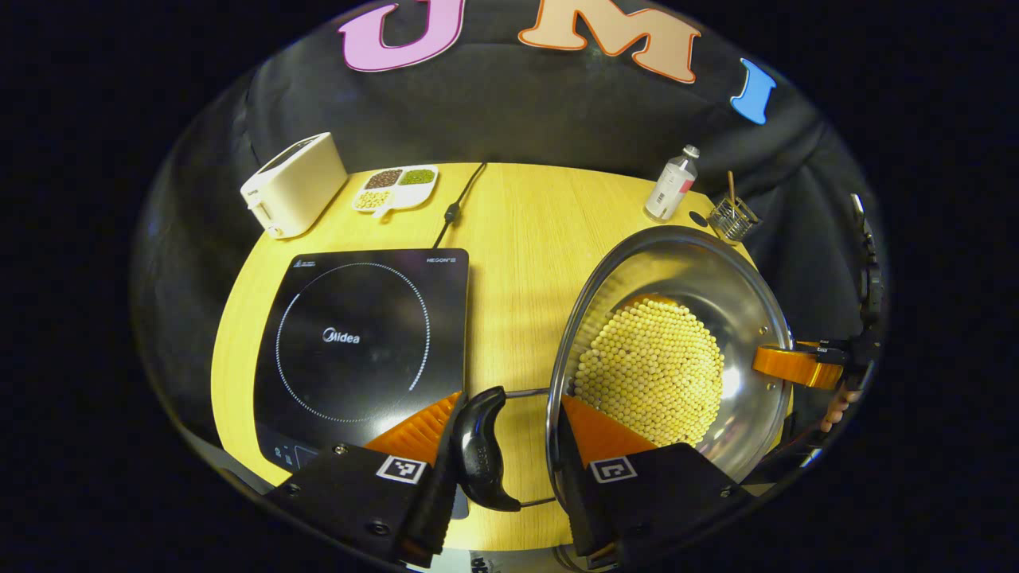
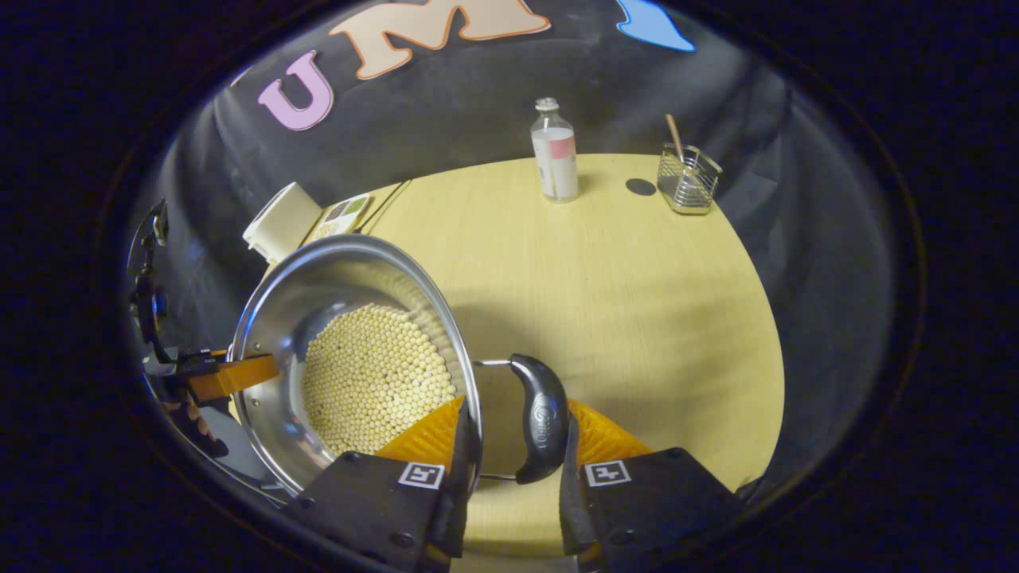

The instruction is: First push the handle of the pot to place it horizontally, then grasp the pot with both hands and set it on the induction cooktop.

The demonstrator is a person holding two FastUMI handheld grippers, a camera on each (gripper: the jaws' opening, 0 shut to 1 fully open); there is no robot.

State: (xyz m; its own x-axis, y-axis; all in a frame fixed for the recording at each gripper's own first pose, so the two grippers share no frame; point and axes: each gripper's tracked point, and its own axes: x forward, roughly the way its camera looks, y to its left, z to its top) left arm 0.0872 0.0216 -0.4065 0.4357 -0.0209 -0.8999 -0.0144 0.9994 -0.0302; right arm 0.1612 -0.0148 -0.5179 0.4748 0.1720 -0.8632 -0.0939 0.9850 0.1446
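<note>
Between each hand-held gripper's (image 1: 509, 446) (image 2: 509, 454) spread fingers sits a pot (image 1: 677, 350) handle; neither clamps.

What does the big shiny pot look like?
The pot is a round bowl of shiny silver metal, open on top, its bottom covered in little yellow beads. A dark curved handle on wire loops sticks out on each side, and gripper fingers straddle each handle. It sits right of the induction cooktop.

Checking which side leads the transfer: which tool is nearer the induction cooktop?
Left. The left tool straddles the pot handle right beside the induction cooktop; the right tool holds the opposite handle, the pot's width farther away.
</note>
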